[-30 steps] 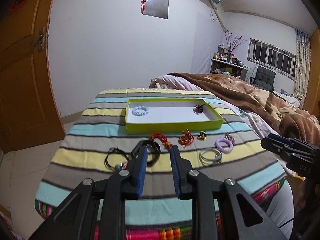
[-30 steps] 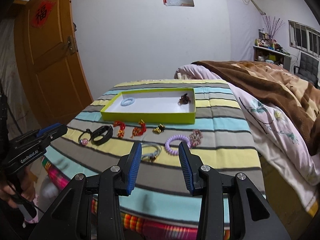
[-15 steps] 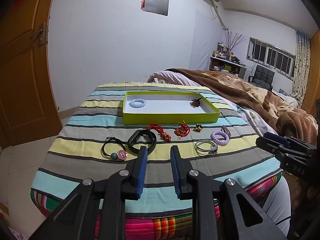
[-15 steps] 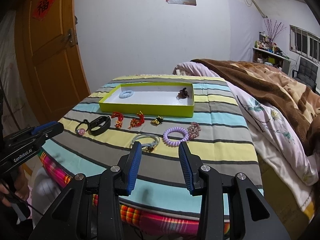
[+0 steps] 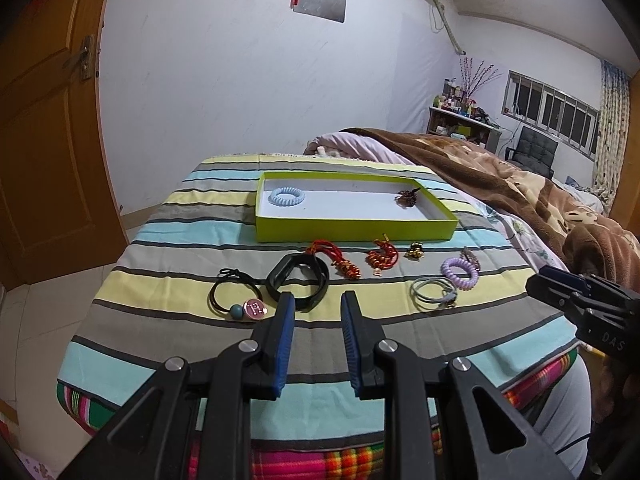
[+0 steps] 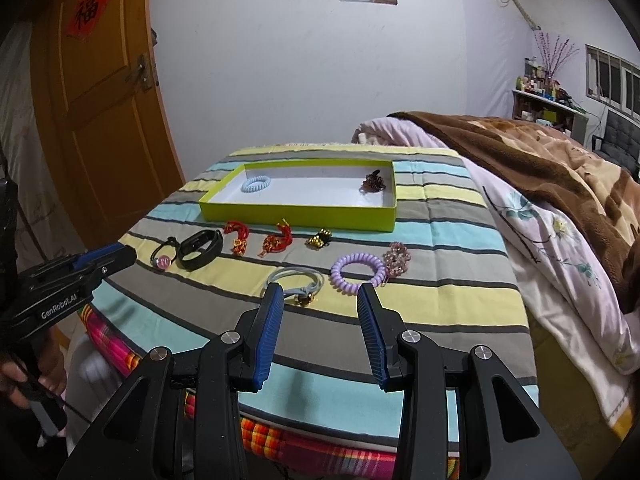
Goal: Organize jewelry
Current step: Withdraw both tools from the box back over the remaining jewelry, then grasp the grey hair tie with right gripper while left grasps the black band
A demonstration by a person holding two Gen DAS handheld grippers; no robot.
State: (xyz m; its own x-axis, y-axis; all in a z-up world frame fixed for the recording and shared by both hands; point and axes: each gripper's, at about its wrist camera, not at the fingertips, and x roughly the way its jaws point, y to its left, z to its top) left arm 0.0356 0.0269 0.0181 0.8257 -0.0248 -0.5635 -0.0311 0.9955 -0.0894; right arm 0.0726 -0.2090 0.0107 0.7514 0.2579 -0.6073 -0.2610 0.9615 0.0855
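A lime green tray (image 5: 352, 231) (image 6: 296, 215) on the striped table holds a light blue spiral hair tie (image 5: 286, 197) and a dark brown clip (image 5: 408, 197). In front of it lie a black hair tie with a pink charm (image 5: 236, 294), a black band (image 5: 298, 280), two red knotted bracelets (image 5: 340, 260) (image 5: 382, 258), a gold clip (image 5: 416, 250), a grey hair tie (image 5: 434, 294) (image 6: 298, 280), a purple spiral hair tie (image 5: 460, 271) (image 6: 358, 272) and a pink bead bracelet (image 6: 397, 261). My left gripper (image 5: 316, 300) is open and empty just short of the black band. My right gripper (image 6: 320, 292) is open and empty, near the grey tie.
A bed with a brown blanket (image 6: 540, 168) stands right of the table. An orange door (image 6: 96, 120) is at the left. The table's front edge drops to a plaid skirt (image 5: 320, 456). Each gripper shows at the other view's side edge.
Both grippers pulled back from the table and then came forward and lower toward the row of jewelry. Both stayed open and empty. No jewelry moved.
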